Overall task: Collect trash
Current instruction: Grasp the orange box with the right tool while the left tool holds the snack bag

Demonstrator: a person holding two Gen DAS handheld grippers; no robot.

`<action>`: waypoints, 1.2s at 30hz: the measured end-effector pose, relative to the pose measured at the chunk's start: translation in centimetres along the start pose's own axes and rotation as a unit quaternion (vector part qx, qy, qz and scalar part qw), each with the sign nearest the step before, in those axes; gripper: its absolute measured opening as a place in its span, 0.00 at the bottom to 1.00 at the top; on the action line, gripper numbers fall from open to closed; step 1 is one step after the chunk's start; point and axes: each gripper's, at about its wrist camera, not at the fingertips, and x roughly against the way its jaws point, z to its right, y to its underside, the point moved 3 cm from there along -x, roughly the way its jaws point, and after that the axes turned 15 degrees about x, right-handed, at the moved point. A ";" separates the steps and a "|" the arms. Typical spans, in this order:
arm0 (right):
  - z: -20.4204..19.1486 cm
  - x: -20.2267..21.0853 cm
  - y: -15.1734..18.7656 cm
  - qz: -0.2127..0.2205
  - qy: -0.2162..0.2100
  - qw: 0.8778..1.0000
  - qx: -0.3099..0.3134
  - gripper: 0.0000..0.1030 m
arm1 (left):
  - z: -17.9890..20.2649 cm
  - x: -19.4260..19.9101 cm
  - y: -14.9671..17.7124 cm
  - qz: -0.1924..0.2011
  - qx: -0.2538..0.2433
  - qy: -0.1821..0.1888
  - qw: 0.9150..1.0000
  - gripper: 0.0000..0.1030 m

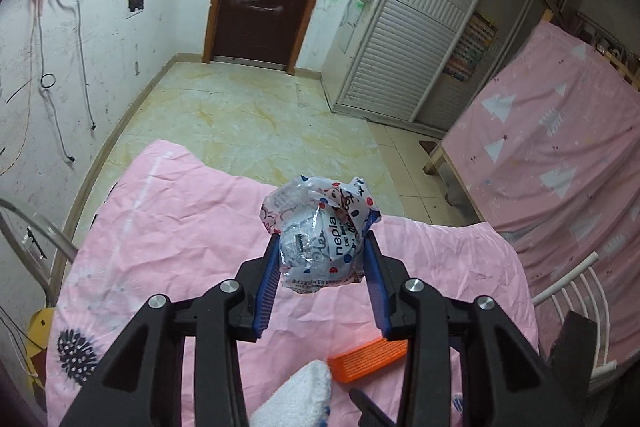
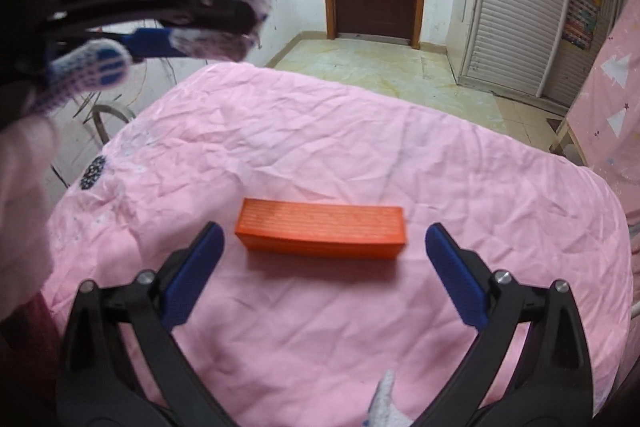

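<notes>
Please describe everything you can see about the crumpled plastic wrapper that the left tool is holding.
The crumpled plastic wrapper is thin, shiny film, white and clear, printed with red and blue dots and the word "nepia". It is bunched into a loose ball with a twisted top. The left tool is shut on it, the blue pads pressing both sides, and it hangs in the air above the pink cloth. Nothing else touches it.

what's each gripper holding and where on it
Left gripper pinches the crumpled wrapper across its middle. Right gripper is open and empty, above the orange block.
</notes>
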 end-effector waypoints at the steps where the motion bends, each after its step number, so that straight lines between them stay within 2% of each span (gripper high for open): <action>1: -0.1 -0.2 -0.1 -0.003 0.000 1.000 0.001 0.94 | -0.4 0.3 -0.1 0.002 0.003 0.000 1.000 0.29; 6: -0.5 -1.4 -1.0 -0.015 -0.004 1.000 0.003 0.94 | -1.8 1.0 0.3 0.002 0.011 -0.001 1.000 0.29; 13: -0.3 -2.6 -1.0 -0.043 0.001 0.999 -0.008 0.94 | -2.6 -0.1 1.0 -0.012 0.014 -0.001 1.000 0.29; 15: 0.1 -2.6 -0.9 -0.041 0.001 0.999 -0.017 0.86 | -2.7 -0.1 1.2 -0.014 0.012 0.000 1.000 0.29; 16: 0.3 -2.5 -0.8 -0.040 0.004 0.999 -0.023 0.86 | -2.7 0.0 1.4 -0.015 0.011 0.001 1.000 0.29; 26: 3.6 2.2 -0.2 0.035 0.040 0.995 -0.081 0.86 | -0.8 1.3 3.1 -0.014 -0.012 0.001 1.000 0.29; 36: 7.4 8.0 1.9 0.098 0.082 0.983 -0.131 0.86 | 3.2 1.8 5.6 -0.020 -0.062 0.003 0.998 0.29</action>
